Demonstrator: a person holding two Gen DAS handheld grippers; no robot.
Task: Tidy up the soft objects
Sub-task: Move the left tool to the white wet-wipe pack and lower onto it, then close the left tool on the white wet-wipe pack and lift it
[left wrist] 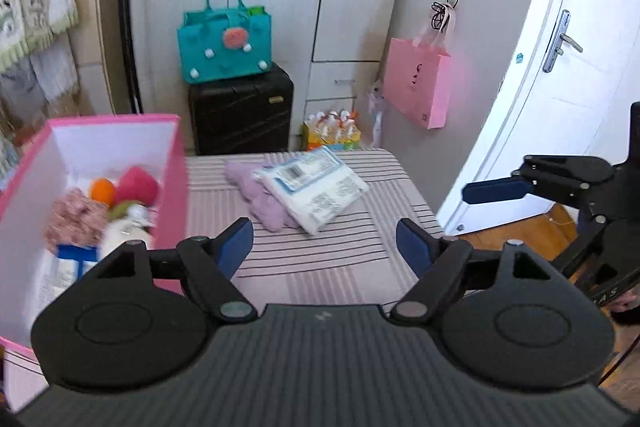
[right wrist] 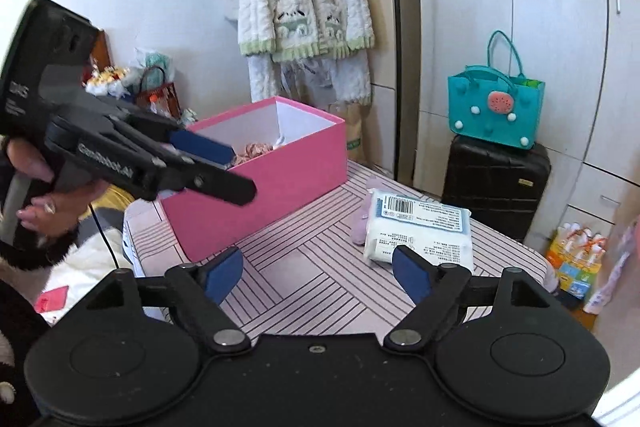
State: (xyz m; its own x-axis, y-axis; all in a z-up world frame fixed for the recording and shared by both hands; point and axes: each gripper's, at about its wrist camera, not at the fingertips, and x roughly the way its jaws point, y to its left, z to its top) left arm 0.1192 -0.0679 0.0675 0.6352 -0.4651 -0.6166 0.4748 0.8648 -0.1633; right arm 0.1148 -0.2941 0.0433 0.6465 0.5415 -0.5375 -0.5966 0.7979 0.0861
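1. The pink box (left wrist: 173, 183) stands at the table's 9 o'clock side in the left wrist view. Its walls are bright pink outside and white inside, and it has no lid on.
2. Inside the box lie soft things: an orange ball (left wrist: 103, 190), a deep pink ball (left wrist: 138, 185), a mottled pink knitted piece (left wrist: 74, 221) and something white (left wrist: 126, 233); a white packet with blue print (left wrist: 60, 271) is at the near end.
3. The striped table cover (left wrist: 320, 259) is pale pink with dark lines.
4. On it, at about 12 o'clock from the left gripper (left wrist: 325, 245), lies a white tissue pack (left wrist: 314, 187) with a blue band and a barcode label. It looks soft and slightly crumpled.
5. The pack rests partly on a lilac fluffy item (left wrist: 260, 201), which sticks out at its 9 o'clock side.
6. The left gripper's blue pads stand well apart with nothing between them, above the bare cover.
7. The right gripper (right wrist: 318, 273) also has its jaws spread, empty; its right pad overlaps the near edge of the tissue pack (right wrist: 418, 223) in that view, and contact cannot be told.
8. A hand (right wrist: 44, 187) grips the left tool's handle at 9 o'clock in the right wrist view, its fingers over the box's near corner (right wrist: 256, 183).
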